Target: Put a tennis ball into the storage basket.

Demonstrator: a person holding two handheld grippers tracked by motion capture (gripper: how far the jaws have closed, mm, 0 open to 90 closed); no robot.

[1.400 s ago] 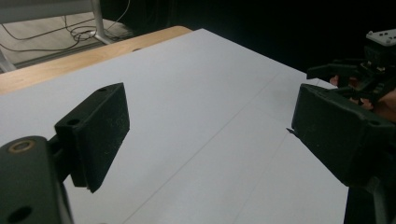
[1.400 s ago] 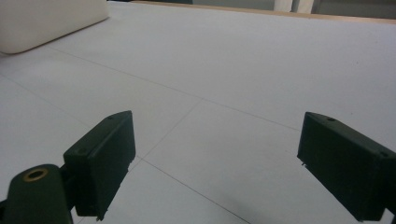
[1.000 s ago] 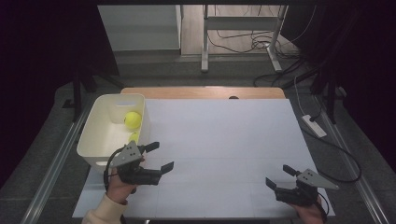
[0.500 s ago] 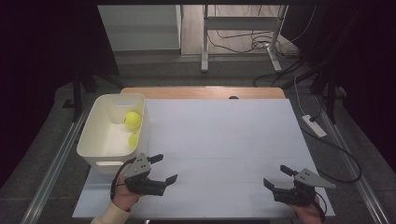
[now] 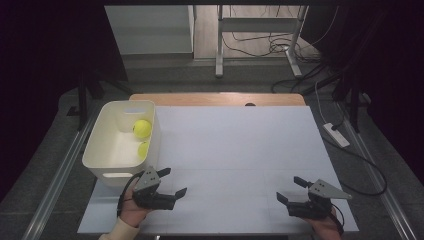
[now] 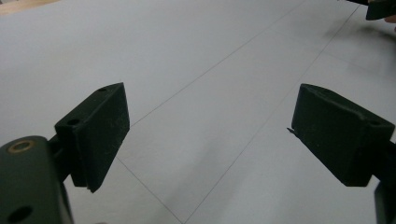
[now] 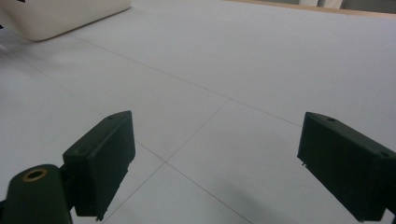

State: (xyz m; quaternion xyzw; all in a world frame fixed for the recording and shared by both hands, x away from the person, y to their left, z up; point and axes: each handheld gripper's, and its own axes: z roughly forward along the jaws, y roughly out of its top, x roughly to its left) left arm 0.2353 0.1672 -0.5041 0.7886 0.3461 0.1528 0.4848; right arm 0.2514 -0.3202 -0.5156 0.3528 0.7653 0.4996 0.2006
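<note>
Claws first: my left claw [image 5: 174, 182] hangs low over the table [image 5: 240, 150] just in front of the white bin [image 5: 120, 165], jaws apart and having just been opening, nothing between them. My right claw [image 5: 291, 189] rests near the opposite corner, jaws spread, empty. Both yellow balls [image 5: 142, 128] lie inside the bin. I judge the dropping-off step finished; next calls for simply parking both hands.

Black tongs [image 5: 172, 181], grey plates, cream sleeve [image 5: 117, 232]
</note>
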